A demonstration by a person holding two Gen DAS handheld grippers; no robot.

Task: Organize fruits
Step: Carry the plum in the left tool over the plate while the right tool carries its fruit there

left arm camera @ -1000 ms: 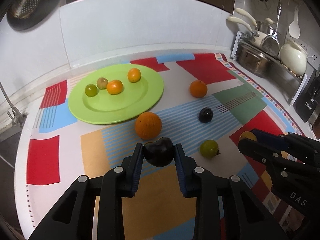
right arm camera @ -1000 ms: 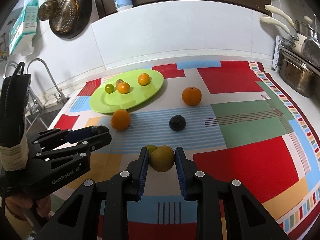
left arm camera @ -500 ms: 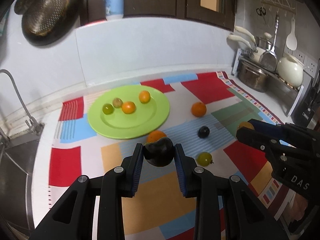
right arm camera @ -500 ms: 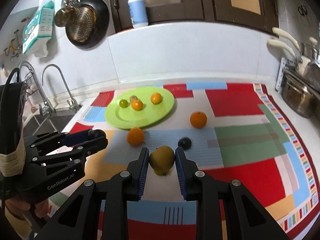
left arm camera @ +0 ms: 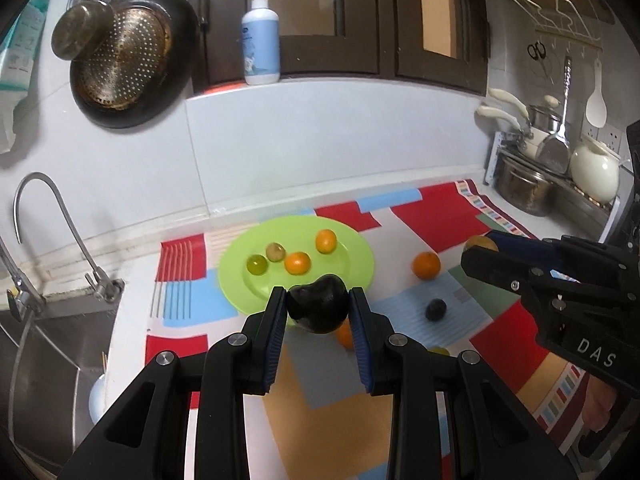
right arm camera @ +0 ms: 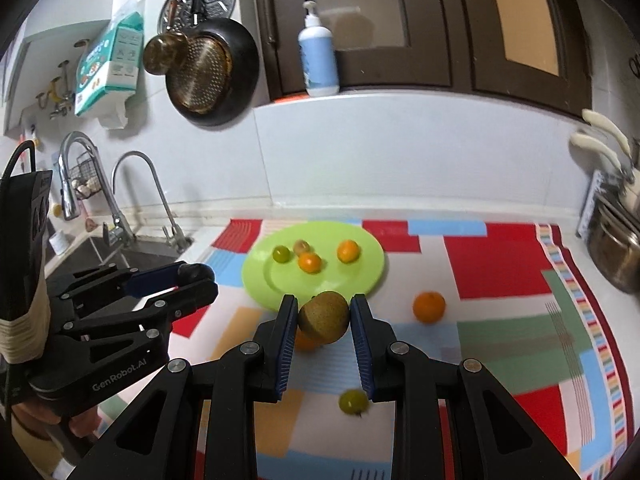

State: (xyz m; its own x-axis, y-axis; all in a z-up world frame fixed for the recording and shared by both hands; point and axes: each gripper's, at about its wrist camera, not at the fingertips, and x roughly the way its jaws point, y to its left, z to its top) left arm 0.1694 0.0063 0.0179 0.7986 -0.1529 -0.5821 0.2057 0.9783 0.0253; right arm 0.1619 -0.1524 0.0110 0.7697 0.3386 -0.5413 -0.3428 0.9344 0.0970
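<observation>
My left gripper (left arm camera: 318, 307) is shut on a dark plum (left arm camera: 318, 309), held high above the mat in front of the green plate (left arm camera: 352, 276). My right gripper (right arm camera: 324, 318) is shut on a brown-green pear (right arm camera: 324, 317), also held high, near the plate (right arm camera: 372, 272). The plate holds several small fruits: a green one (right arm camera: 281, 254), a brown one (right arm camera: 301, 246) and two orange ones (right arm camera: 310, 262). On the mat lie an orange (right arm camera: 429, 306), a dark plum (left arm camera: 435, 309), a green fruit (right arm camera: 353, 401) and another orange (left arm camera: 344, 336), partly hidden behind each gripper.
A colourful mat (right arm camera: 500, 280) covers the counter. A sink with a tap (left arm camera: 52, 232) lies at the left. Pots and a kettle (left arm camera: 594, 176) stand at the right. A pan (right arm camera: 208, 76) and a soap bottle (right arm camera: 318, 56) are on the back wall.
Both grippers have risen and drawn back with their fruits held; the plate and loose fruits look smaller and farther below, and more wall and cupboard shows.
</observation>
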